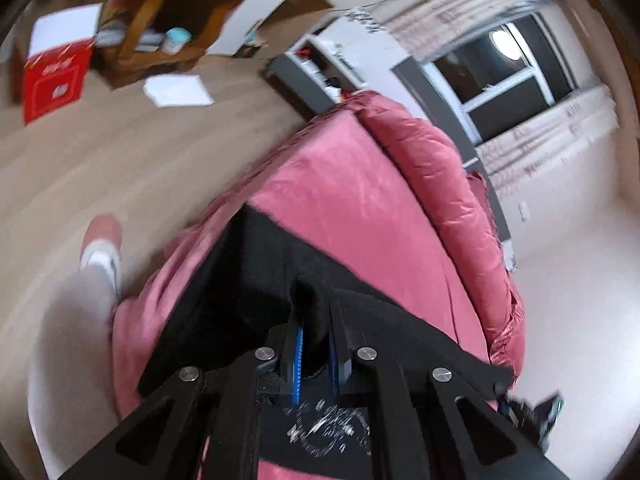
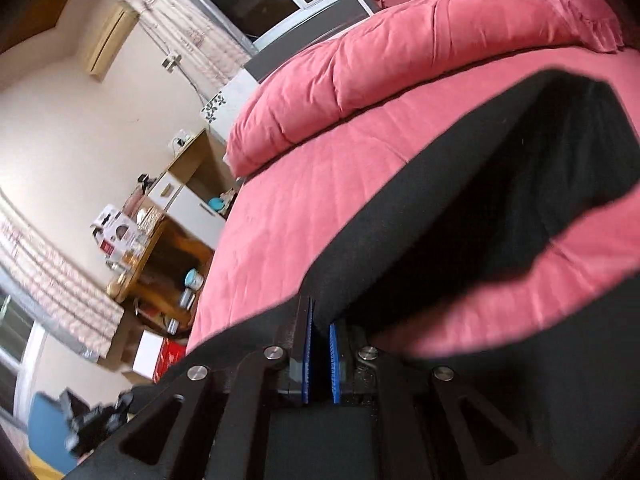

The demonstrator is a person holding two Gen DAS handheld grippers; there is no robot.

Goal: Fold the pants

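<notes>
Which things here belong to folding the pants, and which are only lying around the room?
For the job:
- black pants
- left tongs, shut on the pants
- right tongs, shut on the pants
- pink bed, the folding surface

Lying about:
- pink duvet
- red box
- white paper on the floor
- wooden desk

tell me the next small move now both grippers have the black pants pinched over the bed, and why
Probably carry the held edge across and lay it over the rest. The left hand-held gripper and right hand-held gripper are both shut on the pants, whose far part still lies on the pink bed.
</notes>
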